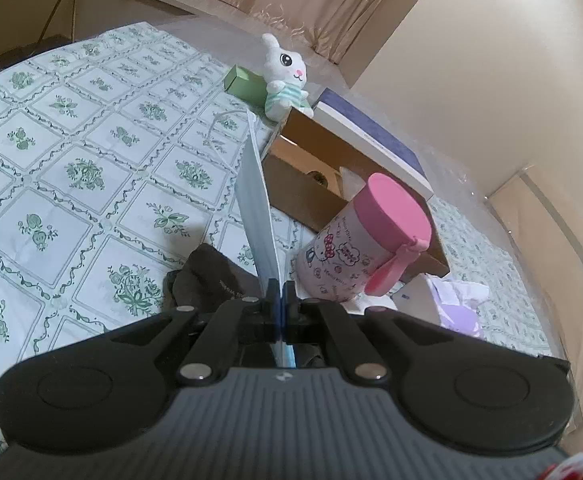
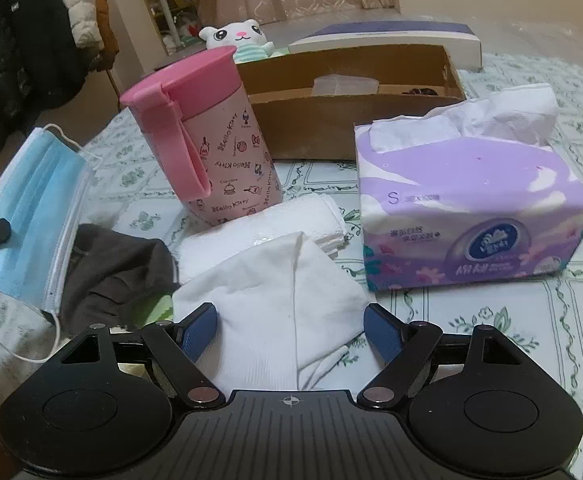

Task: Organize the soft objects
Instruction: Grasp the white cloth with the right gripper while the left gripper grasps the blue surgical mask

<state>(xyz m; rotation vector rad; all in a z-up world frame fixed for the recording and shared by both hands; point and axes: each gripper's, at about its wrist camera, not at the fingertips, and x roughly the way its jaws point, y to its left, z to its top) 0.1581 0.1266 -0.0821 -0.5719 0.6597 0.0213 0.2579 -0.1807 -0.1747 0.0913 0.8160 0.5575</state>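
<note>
The cardboard box [image 2: 355,128] stood open behind the clutter, probably meant for the soft things. My right gripper [image 2: 291,330] hung released, jaws straddling the white sock [image 2: 275,300] without pinching it. My left gripper [image 1: 279,296] was clenched on the face mask [image 1: 257,208], lifted edge-up toward that box.

The right gripper [image 2: 291,330] hung with jaws wide over a white sock [image 2: 275,300] on the desk [image 2: 531,340]. A blue face mask [image 2: 31,216] lay left, beside a dark cloth [image 2: 119,272]; a pink cup [image 2: 211,140] and purple tissue pack [image 2: 471,208] stood behind.
</note>
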